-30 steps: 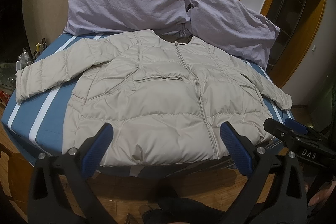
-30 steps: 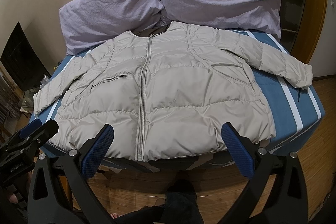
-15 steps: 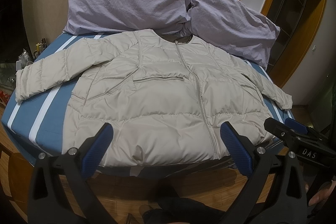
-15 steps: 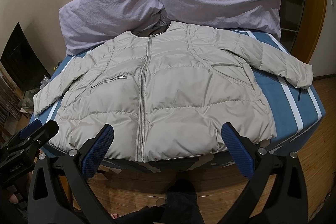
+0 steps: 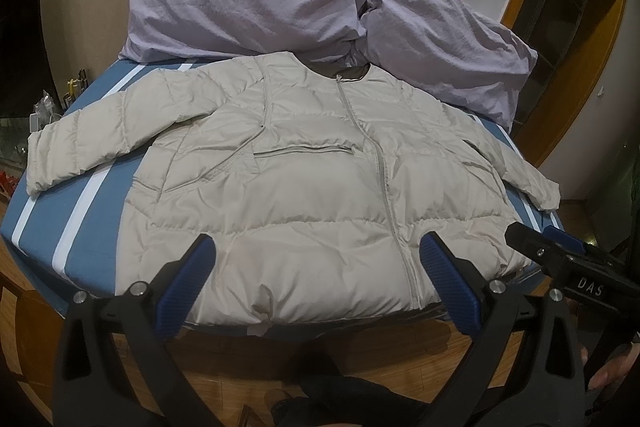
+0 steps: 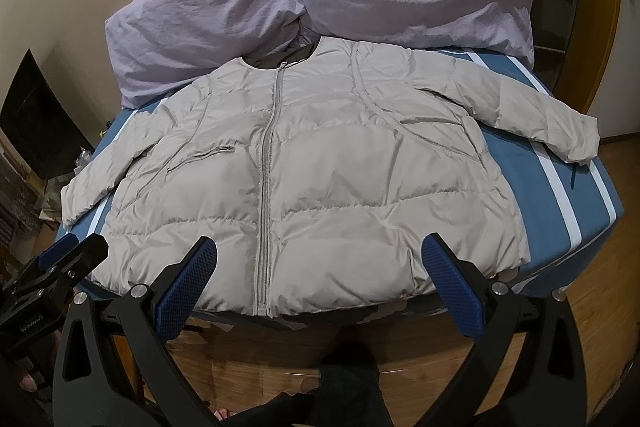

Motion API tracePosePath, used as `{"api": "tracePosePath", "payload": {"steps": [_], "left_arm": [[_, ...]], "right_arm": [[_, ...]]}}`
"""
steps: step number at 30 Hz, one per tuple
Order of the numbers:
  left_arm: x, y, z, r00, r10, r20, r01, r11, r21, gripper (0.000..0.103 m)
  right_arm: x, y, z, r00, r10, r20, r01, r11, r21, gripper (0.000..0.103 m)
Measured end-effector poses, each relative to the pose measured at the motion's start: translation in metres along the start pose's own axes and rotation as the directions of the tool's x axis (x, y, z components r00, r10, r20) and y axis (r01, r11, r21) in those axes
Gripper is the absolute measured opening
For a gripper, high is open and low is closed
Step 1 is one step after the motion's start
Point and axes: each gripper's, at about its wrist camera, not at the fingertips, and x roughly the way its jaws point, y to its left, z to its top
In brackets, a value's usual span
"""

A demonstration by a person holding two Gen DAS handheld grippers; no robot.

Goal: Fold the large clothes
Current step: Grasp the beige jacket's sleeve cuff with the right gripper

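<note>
Left wrist view: puffer jacket point(image 5: 304, 195) flat on bed point(image 5: 76, 211), zipped, collar at 12, hem nearest at 6, sleeves out at 9 & 3; left gripper point(image 5: 316, 267) & right gripper point(image 6: 318, 267) both wide, empty, just off hem, equally near
</note>
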Motion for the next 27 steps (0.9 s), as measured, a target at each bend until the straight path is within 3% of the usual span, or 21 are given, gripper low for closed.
{"api": "tracePosePath", "payload": {"steps": [9, 18, 22, 27], "left_arm": [[0.024, 0.014, 0.016, 1.0, 0.022, -0.005, -0.023, 0.999, -0.043, 0.101], [0.061, 0.018, 0.045, 0.998, 0.059, -0.021, -0.059, 0.998, -0.028, 0.101], [0.079, 0.021, 0.057, 0.997, 0.065, -0.032, -0.066, 0.997, -0.034, 0.101], [0.098, 0.023, 0.069, 0.996, 0.079, -0.046, -0.081, 0.996, -0.032, 0.101]], "right_arm": [[0.018, -0.033, 0.023, 0.998, 0.009, 0.056, -0.015, 0.993, 0.117, 0.102], [0.05, -0.107, 0.059, 0.99, -0.136, 0.038, 0.123, 0.96, 0.252, 0.102], [0.058, -0.169, 0.077, 0.978, -0.206, 0.026, 0.181, 0.907, 0.381, 0.102], [0.069, -0.248, 0.087, 0.951, -0.308, -0.02, 0.27, 0.8, 0.535, 0.102]]}}
